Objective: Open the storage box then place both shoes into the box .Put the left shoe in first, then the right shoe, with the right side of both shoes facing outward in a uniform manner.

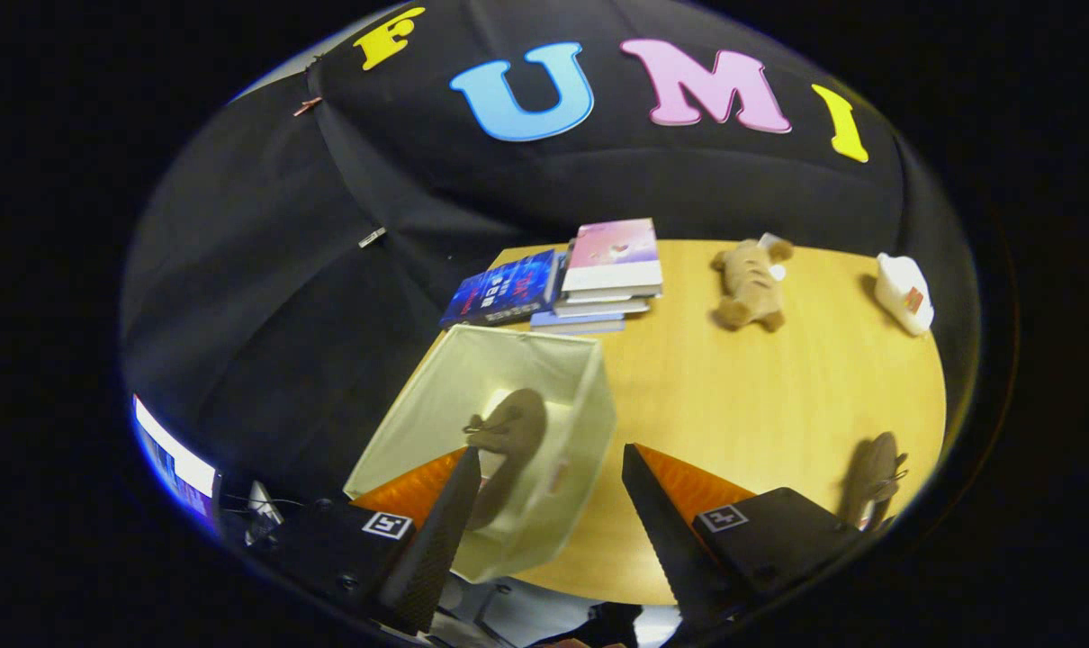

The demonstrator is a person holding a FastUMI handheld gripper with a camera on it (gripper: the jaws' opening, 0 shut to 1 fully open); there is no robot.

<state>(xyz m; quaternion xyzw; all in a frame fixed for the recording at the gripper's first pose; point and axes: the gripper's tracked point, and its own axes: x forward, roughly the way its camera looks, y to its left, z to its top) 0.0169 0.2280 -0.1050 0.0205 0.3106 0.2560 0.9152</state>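
Note:
A pale cream storage box [418, 405] stands open at the near left corner of the wooden table [760, 396]. One brown shoe [508, 441] lies inside it on the box floor, partly hidden behind my left finger. The other brown shoe [873, 477] stands on the table off to the right, beyond my right finger. My gripper [549, 463] hangs above the box's right wall, open, with nothing between its fingers. The left finger [445, 513] is over the box and the right finger [657, 513] over bare table.
A stack of books [598, 279] and a blue book [504, 290] lie just beyond the box at the table's far edge. A tan plush toy [750, 286] and a white object [904, 292] sit further right at the back.

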